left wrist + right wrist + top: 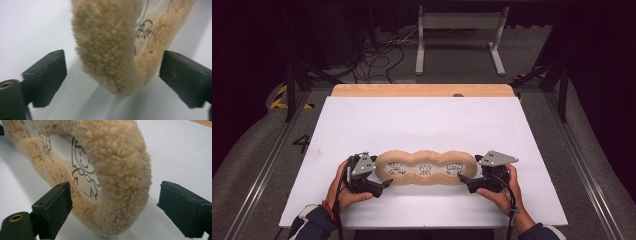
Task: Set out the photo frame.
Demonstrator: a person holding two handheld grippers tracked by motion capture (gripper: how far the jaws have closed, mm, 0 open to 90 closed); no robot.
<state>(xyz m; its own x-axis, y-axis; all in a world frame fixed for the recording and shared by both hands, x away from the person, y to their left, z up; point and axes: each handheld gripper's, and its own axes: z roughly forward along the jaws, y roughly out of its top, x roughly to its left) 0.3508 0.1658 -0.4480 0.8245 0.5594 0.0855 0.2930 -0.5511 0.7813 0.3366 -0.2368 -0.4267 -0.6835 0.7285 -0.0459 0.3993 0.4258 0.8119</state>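
Tan fleecy three-lobed cushion with cartoon prints flat on white table, near edge.
Left gripper and right gripper at opposite ends; jaws spread wide around fleece rim, gripping nothing.

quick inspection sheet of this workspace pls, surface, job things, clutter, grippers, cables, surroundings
surface: white board on a table with a wooden far edge.
job's things: tan fleecy three-lobed piece with cartoon drawings, lying flat near the front edge.
clutter: nothing seen on the board.
grippers: left gripper at the piece's left end, right gripper at its right end; both open, pads clear of the fleece.
cables: loose tangle on the floor beyond the table; one trails from each gripper.
surroundings: grey floor, white frame stand, dark room.
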